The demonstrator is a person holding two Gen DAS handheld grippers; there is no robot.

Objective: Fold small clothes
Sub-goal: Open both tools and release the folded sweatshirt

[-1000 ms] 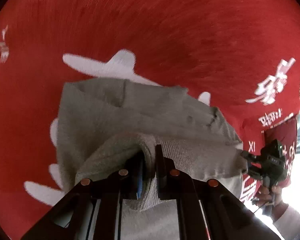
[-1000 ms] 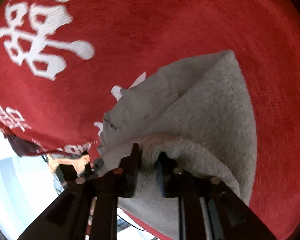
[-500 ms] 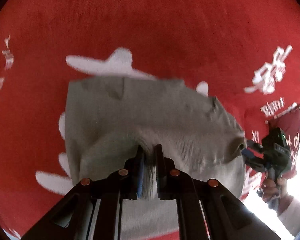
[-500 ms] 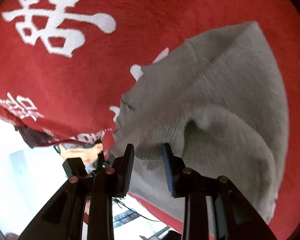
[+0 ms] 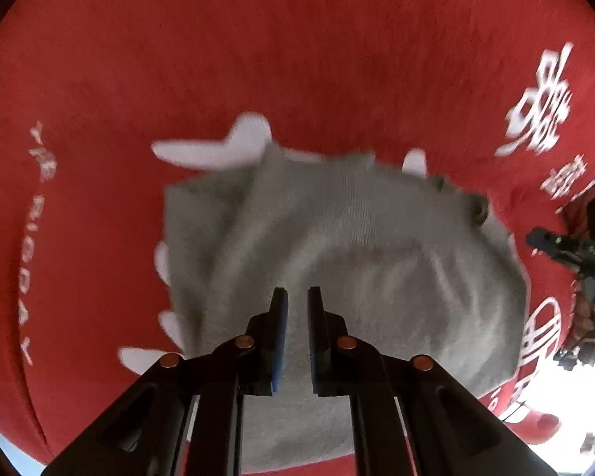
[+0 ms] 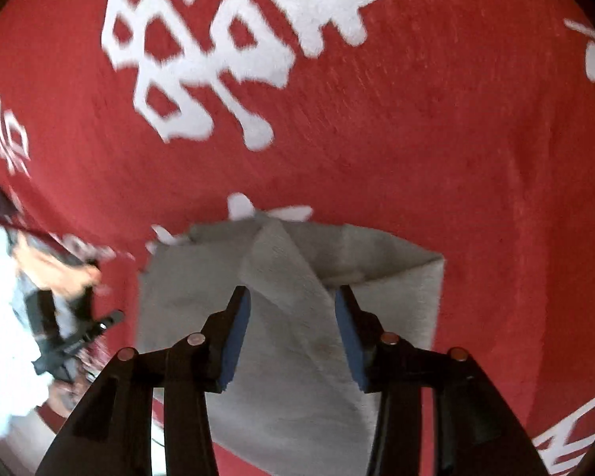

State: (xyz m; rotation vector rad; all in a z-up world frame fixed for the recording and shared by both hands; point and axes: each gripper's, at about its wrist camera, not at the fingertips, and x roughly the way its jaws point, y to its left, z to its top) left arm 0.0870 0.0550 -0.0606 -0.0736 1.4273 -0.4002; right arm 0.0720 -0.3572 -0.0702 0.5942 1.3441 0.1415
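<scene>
**Letting go after the fold**

Releasing right gripper (image 6: 291, 313), jaws just opening and clear of the grey cloth (image 6: 297, 357). Lying folded on the red mat (image 6: 436, 139) below. Holding left gripper (image 5: 296, 309) clenched, seemingly empty. Finishing this fold, probably.

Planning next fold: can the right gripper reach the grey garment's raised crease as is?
Likely yes: the right gripper, jaws just opened further and empty, hovers over the crease of the grey garment; nothing covers it.

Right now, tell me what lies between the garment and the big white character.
Red cloth, with small white marks at the garment's edge; right wrist view.
</scene>
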